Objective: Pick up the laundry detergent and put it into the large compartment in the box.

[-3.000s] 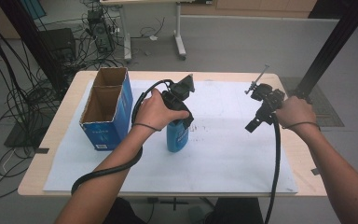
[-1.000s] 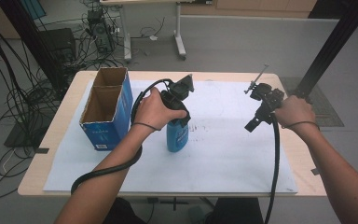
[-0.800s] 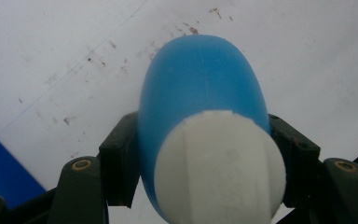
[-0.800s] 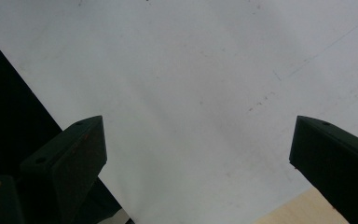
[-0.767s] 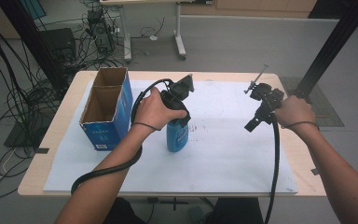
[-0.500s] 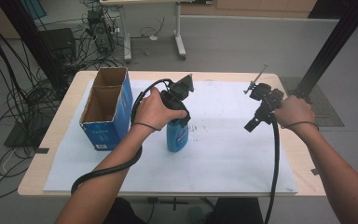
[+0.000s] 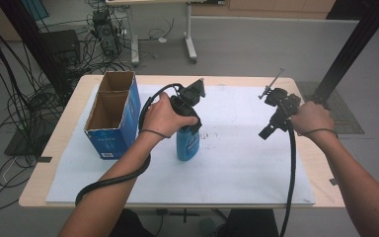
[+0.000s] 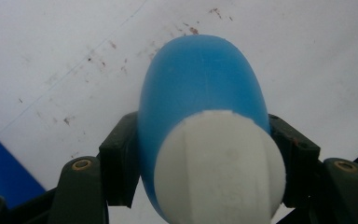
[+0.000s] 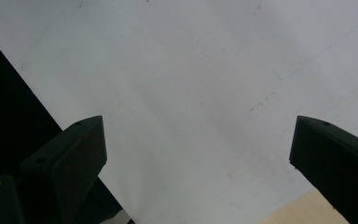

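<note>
A blue bottle (image 7: 187,144) with a white cap (image 8: 220,165) stands upright on the white sheet (image 7: 237,163) near the table's middle. My left gripper (image 7: 190,129) points down over it and is shut on the bottle; in the left gripper view its pads (image 8: 120,158) press both sides of the blue body (image 8: 200,79) just below the cap. My right gripper (image 7: 268,132) hangs above the sheet at the right, tilted down to the left. In the right gripper view my right gripper (image 9: 200,144) has its jaws wide apart, with bare sheet between them.
An open blue cardboard box (image 7: 112,116) stands left of the bottle, its brown inside showing. The wooden table edge (image 7: 321,168) lies right of the sheet. Cables trail from both grippers toward the front. A black post (image 7: 348,47) rises at the back right.
</note>
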Available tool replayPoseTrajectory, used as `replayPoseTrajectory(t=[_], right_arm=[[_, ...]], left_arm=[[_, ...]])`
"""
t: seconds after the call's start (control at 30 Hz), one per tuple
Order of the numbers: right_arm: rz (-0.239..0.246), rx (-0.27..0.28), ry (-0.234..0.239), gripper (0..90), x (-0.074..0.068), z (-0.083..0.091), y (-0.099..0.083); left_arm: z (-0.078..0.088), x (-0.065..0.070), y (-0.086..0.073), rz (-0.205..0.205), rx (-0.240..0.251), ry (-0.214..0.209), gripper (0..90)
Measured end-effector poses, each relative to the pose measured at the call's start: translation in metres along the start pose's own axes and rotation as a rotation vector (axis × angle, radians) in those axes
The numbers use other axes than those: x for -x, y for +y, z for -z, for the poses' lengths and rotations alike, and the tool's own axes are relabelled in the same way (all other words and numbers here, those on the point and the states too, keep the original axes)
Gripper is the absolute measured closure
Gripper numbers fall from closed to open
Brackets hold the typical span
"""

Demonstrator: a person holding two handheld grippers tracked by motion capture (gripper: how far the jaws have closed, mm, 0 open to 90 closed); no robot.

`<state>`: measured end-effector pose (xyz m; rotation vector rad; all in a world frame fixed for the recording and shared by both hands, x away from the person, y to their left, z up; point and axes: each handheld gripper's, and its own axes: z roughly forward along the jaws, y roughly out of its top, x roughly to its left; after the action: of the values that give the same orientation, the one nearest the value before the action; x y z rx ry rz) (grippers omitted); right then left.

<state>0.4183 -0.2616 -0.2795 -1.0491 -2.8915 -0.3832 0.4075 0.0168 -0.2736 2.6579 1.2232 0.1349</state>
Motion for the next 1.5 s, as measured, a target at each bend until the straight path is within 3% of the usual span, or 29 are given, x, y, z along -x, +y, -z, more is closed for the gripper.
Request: replayPoseTrajectory(t=[1.5], right_arm=[[-0.009, -0.006, -0.005, 3.6, 0.0004, 0.0003, 0.0002]], left_arm=[[0.0003, 0.0004, 0.0007, 0.001, -0.010, 0.005, 37.3]])
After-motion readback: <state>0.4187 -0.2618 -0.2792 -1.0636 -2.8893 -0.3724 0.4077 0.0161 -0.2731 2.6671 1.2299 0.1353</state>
